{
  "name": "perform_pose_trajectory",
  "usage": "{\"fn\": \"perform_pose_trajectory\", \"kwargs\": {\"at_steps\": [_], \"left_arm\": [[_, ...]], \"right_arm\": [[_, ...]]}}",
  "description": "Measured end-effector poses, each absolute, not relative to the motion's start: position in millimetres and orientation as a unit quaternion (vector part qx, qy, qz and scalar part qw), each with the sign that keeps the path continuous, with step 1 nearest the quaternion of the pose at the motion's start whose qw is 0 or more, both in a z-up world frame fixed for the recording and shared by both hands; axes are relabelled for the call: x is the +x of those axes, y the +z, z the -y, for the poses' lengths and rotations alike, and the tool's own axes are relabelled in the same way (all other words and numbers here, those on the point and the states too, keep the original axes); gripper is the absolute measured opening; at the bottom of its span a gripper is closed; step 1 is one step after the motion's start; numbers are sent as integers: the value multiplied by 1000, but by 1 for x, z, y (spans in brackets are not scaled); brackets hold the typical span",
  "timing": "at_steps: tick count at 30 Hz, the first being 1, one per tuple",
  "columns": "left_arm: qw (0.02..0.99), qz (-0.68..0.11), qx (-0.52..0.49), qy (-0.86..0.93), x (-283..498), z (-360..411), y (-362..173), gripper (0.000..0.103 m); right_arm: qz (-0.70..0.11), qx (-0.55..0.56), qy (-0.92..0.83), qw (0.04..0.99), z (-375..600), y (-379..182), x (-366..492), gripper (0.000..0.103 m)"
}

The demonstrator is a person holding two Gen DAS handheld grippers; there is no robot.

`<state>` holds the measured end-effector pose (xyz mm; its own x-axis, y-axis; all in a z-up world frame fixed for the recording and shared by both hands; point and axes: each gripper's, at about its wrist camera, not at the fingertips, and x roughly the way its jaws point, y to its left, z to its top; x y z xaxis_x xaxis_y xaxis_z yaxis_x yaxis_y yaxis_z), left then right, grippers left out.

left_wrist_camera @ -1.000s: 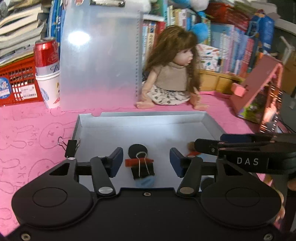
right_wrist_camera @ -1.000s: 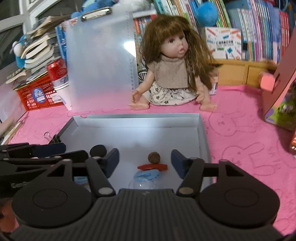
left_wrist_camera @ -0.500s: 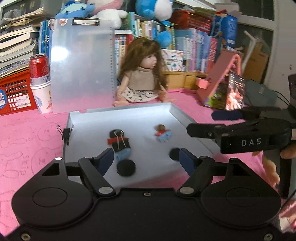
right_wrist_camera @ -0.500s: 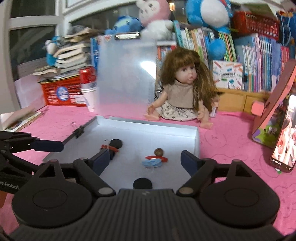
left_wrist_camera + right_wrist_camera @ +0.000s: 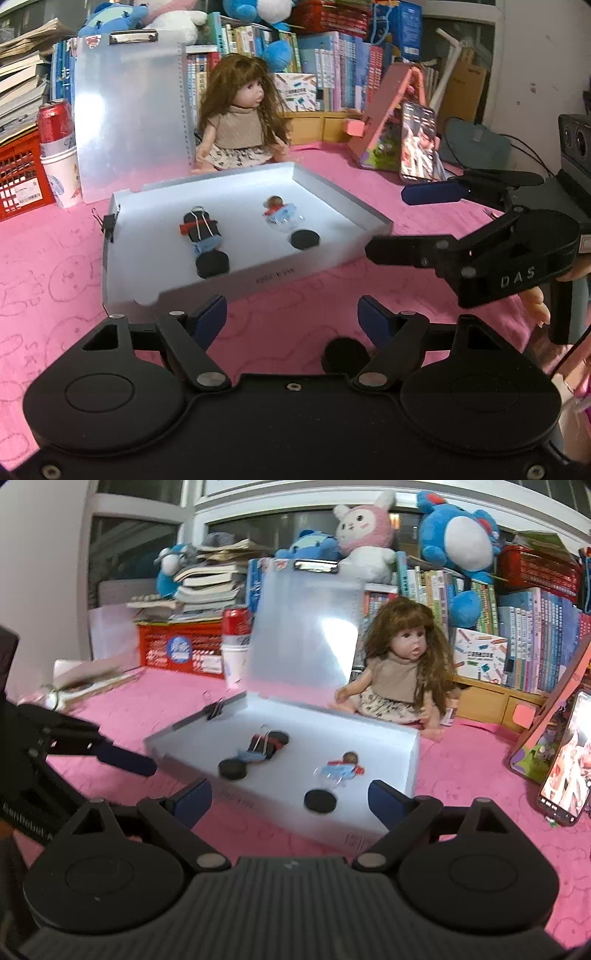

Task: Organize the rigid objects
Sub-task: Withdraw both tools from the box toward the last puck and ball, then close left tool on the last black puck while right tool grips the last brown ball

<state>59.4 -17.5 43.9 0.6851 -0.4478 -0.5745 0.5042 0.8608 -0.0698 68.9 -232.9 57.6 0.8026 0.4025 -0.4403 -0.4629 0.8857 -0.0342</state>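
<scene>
A silver tray point(image 5: 314, 260) sits on the pink cloth. Inside lie a black, red and blue bundle held by a wire clip point(image 5: 199, 230), a small brown-capped figure point(image 5: 279, 214) and two black discs point(image 5: 211, 265) point(image 5: 304, 239). A third black disc point(image 5: 345, 354) lies on the cloth beside my left gripper's right finger. My left gripper point(image 5: 291, 315) stands open in front of the tray with nothing gripped. My right gripper point(image 5: 290, 797) also hangs before the tray point(image 5: 369, 823), its jaws opening and empty; in the left wrist view the right gripper point(image 5: 388, 220) shows at the tray's right corner.
Behind the tray sit a doll point(image 5: 240, 125), a clear clipboard point(image 5: 129, 110), and a red can on a paper cup point(image 5: 55, 147) by a red crate point(image 5: 18, 177). A phone point(image 5: 419, 144) leans on a pink stand at right. A binder clip point(image 5: 110, 225) grips the tray's left rim.
Both grippers have drawn back from inside the tray to the cloth in front of it, and both jaws have widened. The bundle, figure and discs stay in the tray.
</scene>
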Motion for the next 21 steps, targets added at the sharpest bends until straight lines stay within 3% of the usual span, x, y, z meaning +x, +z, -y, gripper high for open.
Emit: {"fn": "perform_pose_trajectory", "kwargs": {"at_steps": [6, 8, 11, 17, 20, 21], "left_arm": [[910, -314, 58, -264, 50, 16, 33, 67], [907, -319, 57, -268, 46, 14, 30, 60], [901, -321, 47, -287, 40, 9, 26, 56], [899, -324, 44, -292, 37, 7, 23, 50], [898, -324, 46, -293, 36, 9, 22, 46], [899, -323, 47, -292, 36, 10, 22, 45]], "right_arm": [[-232, -89, 247, 937, 236, 43, 50, 96], [-239, -92, 259, 931, 237, 39, 44, 96], [-253, -93, 279, 922, 236, 33, 36, 91], [-280, -107, 296, 907, 221, 18, 32, 72], [-290, -102, 304, 902, 216, 13, 33, 58], [-292, -103, 305, 901, 214, 12, 33, 47]]}}
